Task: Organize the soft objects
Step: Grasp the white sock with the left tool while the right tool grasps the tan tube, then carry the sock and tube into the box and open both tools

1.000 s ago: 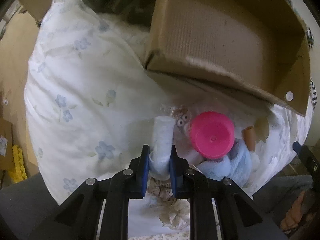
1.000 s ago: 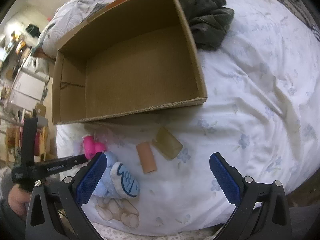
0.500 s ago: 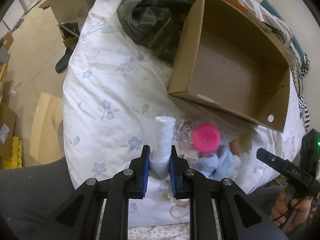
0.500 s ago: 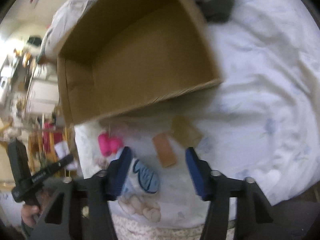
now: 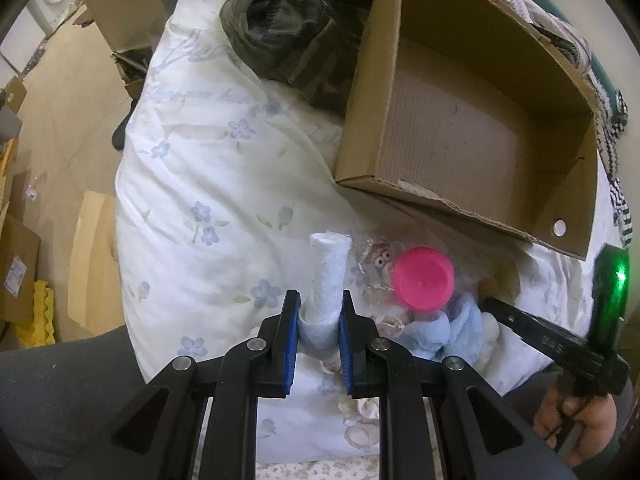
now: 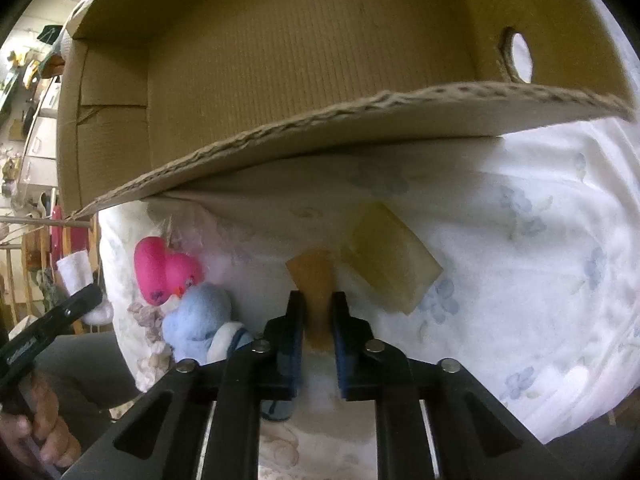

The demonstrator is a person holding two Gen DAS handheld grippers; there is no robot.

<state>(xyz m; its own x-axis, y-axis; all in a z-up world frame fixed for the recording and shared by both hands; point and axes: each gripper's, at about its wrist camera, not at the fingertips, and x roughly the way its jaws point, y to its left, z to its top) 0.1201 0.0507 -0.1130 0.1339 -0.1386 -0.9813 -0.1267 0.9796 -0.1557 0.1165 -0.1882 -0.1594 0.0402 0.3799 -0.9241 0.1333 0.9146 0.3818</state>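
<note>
The left gripper (image 5: 319,330) is clenched around a white rolled sock (image 5: 327,280), holding it up above the near edge of the bed (image 5: 200,168). The right gripper (image 6: 317,322) is clamped on an orange foam piece (image 6: 316,280) lying on the floral quilt just beside a pale yellow sponge (image 6: 390,258), in front of the open cardboard box (image 6: 280,60). A pink rubber duck (image 6: 164,270) and a light blue plush (image 6: 198,318) sit touching each other at the bed's near edge, left of the orange piece.
</note>
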